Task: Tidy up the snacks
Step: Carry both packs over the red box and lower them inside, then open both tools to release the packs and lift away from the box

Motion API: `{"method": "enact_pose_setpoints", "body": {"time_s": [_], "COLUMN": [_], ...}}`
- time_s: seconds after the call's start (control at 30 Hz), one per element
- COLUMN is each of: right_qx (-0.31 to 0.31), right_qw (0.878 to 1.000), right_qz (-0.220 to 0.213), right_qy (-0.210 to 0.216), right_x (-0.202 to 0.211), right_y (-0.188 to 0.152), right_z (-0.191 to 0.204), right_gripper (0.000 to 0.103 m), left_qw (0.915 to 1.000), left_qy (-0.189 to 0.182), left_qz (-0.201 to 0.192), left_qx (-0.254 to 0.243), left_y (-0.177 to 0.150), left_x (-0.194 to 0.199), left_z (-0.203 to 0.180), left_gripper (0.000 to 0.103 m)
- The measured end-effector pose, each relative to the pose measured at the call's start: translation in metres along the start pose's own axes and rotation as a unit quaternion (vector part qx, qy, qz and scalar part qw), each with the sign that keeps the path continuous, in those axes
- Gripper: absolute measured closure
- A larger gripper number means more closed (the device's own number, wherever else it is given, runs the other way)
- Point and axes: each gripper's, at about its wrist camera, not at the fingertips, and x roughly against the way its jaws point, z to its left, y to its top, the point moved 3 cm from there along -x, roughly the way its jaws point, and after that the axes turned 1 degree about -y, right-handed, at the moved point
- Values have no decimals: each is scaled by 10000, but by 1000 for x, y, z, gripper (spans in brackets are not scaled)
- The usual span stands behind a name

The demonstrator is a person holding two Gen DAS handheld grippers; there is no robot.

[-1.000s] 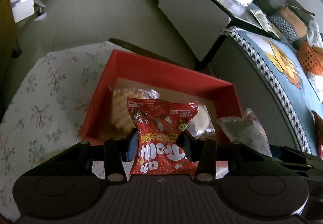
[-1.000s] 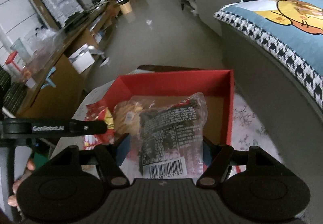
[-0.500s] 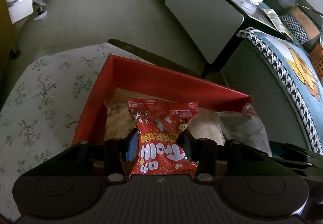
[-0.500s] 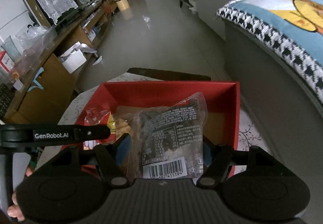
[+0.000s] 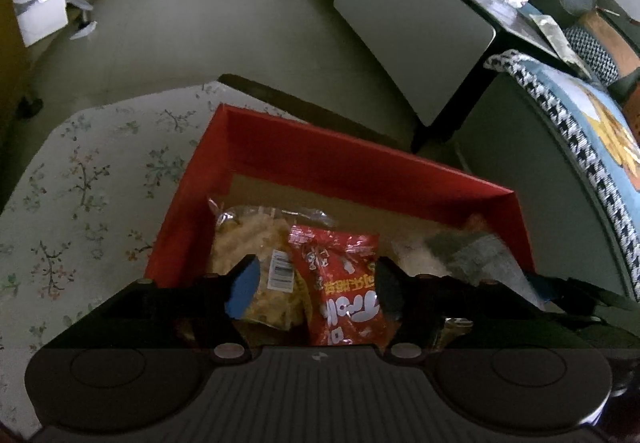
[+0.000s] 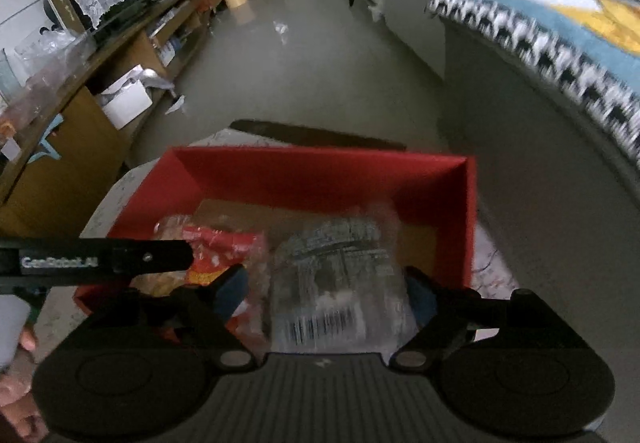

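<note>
Over the red box (image 5: 360, 167), the red packet (image 5: 344, 291) apparently lies lengthwise.

A red box (image 5: 352, 171), open-topped with a brown floor, sits mid-frame in both views. Inside, at lower centre of the left view, a red packet (image 5: 344, 291) with white lettering lies beside a clear bag of yellow crisps (image 5: 256, 255) on its left. A clear packet (image 6: 340, 291) with a barcode, blurred, lies at lower centre of the right view, over the box's right half.
</note>
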Motion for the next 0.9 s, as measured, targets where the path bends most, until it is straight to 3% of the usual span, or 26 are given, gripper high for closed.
{"method": "enact_pose_setpoints", "body": {"time_s": [0.43, 0.7, 0.9], "right_qx": [3, -153, -250], "right_qw": [9995, 9975, 9989], "right_qz": [-265, -37, -196], "right_qy": [181, 683, 349], "right_x": [38, 43, 54], "right_y": [4, -3, -2], "right_z": [-6, -9, -23], "right_gripper": [4, 4, 4], "left_qw": [9999, 9997, 9998], "left_qy": [-25, -89, -92], "left_qz": [-40, 203, 178], "left_qx": [-97, 52, -61], "left_y": [-9, -22, -28], "left_x": [20, 18, 23], "left_z": [-7, -4, -4], "left_gripper": [27, 27, 24]}}
